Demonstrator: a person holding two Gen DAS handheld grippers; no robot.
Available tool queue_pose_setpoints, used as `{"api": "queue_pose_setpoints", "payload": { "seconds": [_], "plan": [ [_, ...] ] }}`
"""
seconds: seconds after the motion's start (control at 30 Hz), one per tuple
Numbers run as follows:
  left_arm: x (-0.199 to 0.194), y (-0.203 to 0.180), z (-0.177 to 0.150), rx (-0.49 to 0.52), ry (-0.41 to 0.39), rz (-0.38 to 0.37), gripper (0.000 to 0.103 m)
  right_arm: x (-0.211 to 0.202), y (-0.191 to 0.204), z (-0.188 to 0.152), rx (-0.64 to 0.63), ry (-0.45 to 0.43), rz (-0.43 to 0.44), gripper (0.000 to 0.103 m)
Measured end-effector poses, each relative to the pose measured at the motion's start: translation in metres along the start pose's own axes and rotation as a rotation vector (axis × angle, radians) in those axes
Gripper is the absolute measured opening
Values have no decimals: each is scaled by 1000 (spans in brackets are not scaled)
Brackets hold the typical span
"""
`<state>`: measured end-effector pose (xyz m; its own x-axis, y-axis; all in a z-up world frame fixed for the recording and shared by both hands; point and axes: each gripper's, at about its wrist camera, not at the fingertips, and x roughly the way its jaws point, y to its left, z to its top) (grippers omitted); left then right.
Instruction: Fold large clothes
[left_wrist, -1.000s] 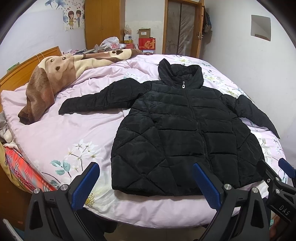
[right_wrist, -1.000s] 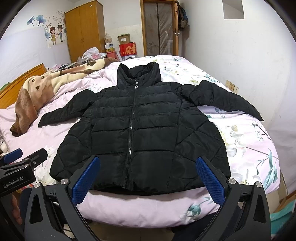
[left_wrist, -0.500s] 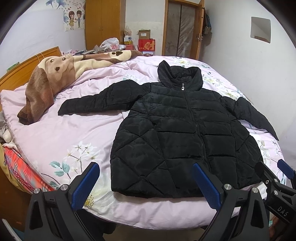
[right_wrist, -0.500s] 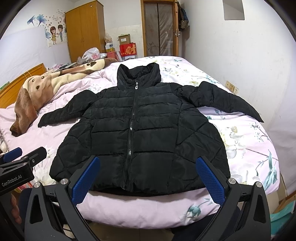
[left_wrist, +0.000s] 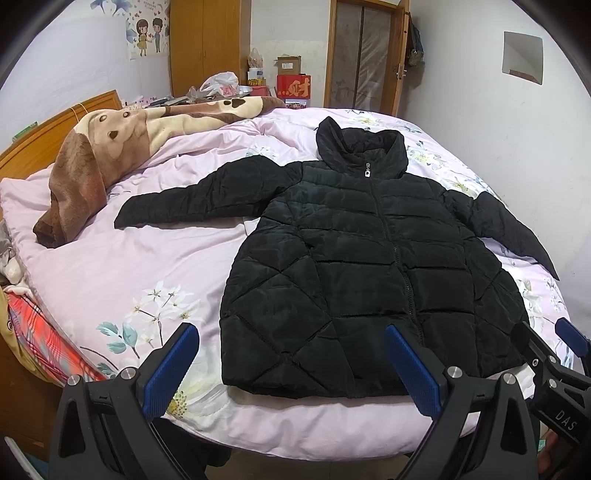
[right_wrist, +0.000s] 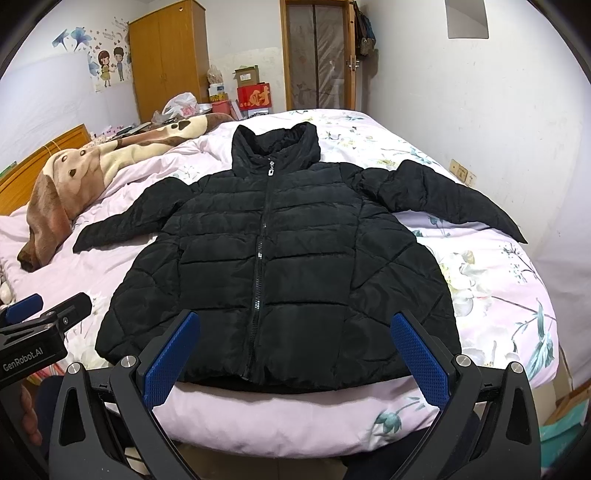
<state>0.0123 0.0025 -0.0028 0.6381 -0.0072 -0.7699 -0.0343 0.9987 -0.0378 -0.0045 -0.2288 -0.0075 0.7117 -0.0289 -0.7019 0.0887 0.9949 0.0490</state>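
inspecting: we find one black quilted jacket (left_wrist: 369, 266) lying face up and flat on the pink floral bedspread (left_wrist: 122, 273), hem toward us near the bed's foot edge.
jacket condition: zipped to the collar, silver zip pull (right_wrist: 272, 171) at the throat; both sleeves spread outward; diamond stitching low on the sides, horizontal quilting across the chest.
left gripper (left_wrist: 291, 363): we note blue-padded jaws spread wide, holding nothing, hovering short of the hem.
right gripper (right_wrist: 295, 354): likewise spread wide and empty, over the hem's centre.
writing: "genrobot.ai" on the left unit's body in the right wrist view; "das" on the right unit in the left wrist view.
surroundings: brown dog-print blanket (left_wrist: 92, 155) by the headboard; red box (right_wrist: 255, 96) with a gold character.
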Motion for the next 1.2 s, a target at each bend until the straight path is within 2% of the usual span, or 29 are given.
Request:
{"api": "queue_pose_setpoints", "payload": {
  "seconds": [0.13, 0.23, 0.3, 0.37, 0.43, 0.53, 0.67, 0.77, 0.9, 1.0, 1.1, 1.2],
  "plan": [
    [5, 5, 4, -33, 25, -41, 102, 3, 2, 4, -3, 0, -4, 103],
    [15, 17, 16, -84, 7, -95, 102, 8, 3, 10, 2, -5, 12, 103],
    [23, 32, 26, -112, -4, -103, 102, 14, 5, 17, 5, -4, 31, 103],
    [31, 48, 38, -112, -28, -69, 102, 20, 7, 24, 7, -11, 44, 103],
    [44, 68, 51, -149, -24, -74, 102, 28, 10, 33, 0, -21, 66, 103],
    [72, 104, 72, -234, -4, -72, 102, 43, 17, 47, -3, -38, 100, 103],
    [111, 161, 95, -362, 15, -19, 102, 66, 28, 65, -11, -28, 143, 103],
    [139, 198, 105, -450, 49, -48, 102, 82, 41, 79, -38, -28, 187, 103],
    [177, 240, 115, -529, 95, 33, 101, 103, 62, 97, -87, -44, 234, 103],
    [202, 269, 126, -575, 83, 25, 102, 122, 82, 110, -122, -40, 236, 103],
    [232, 302, 134, -671, 95, 17, 101, 140, 100, 117, -153, -23, 259, 103],
    [261, 326, 145, -682, 104, 37, 101, 157, 120, 120, -194, -2, 279, 103]
  ]
}}
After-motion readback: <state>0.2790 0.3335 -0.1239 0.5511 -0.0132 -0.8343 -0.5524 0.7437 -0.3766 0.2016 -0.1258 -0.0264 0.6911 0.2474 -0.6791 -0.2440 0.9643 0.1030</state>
